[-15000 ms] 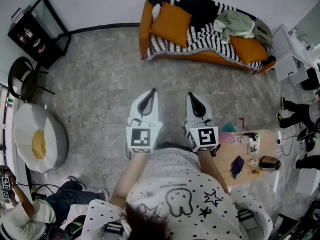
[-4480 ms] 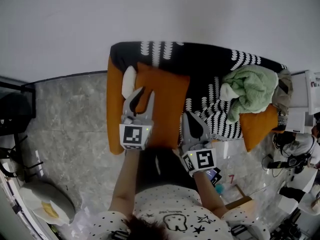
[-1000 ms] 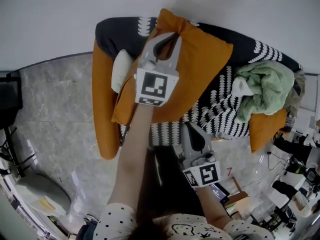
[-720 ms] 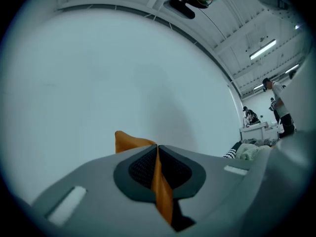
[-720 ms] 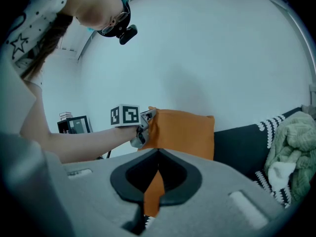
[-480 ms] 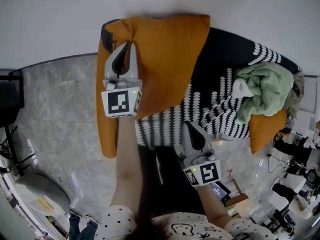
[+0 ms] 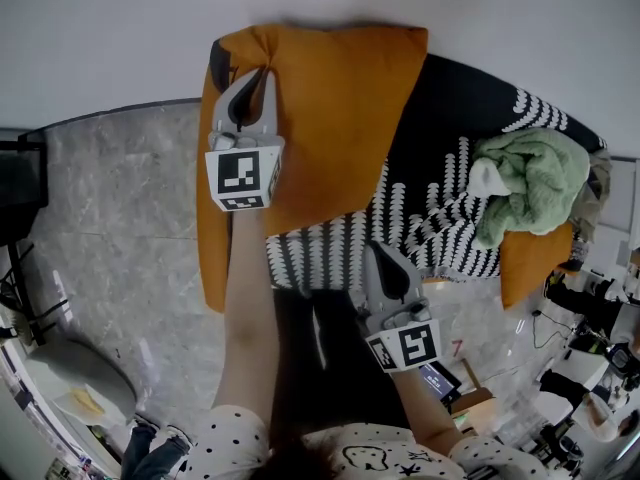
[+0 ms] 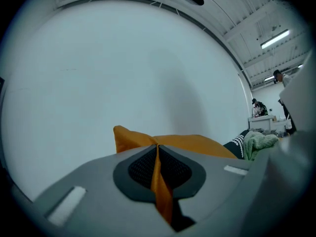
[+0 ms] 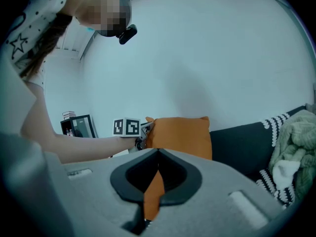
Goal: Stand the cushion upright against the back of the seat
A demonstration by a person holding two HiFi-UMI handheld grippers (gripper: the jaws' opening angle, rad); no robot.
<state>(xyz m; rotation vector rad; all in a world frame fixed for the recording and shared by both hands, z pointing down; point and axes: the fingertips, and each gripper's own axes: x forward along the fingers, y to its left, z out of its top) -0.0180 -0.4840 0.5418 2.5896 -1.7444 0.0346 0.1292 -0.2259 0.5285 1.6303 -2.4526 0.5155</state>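
While left tongs (image 8: 158, 151) grip the upright cushion (image 7: 340, 108), right tongs (image 7: 385, 260) hover closed.

Cloth on matt plastic

Your left gripper (image 7: 262, 76) has a grey shell that looks like matt plastic, and its dark pads (image 8: 140, 168) are finely textured. The orange cushion (image 7: 335, 118) is plain matt cloth, softly creased. The black-and-white throw (image 7: 420, 218) looks knitted and the green blanket (image 7: 530, 183) fluffy. The floor (image 7: 120, 198) is smooth, faintly glossy grey stone.
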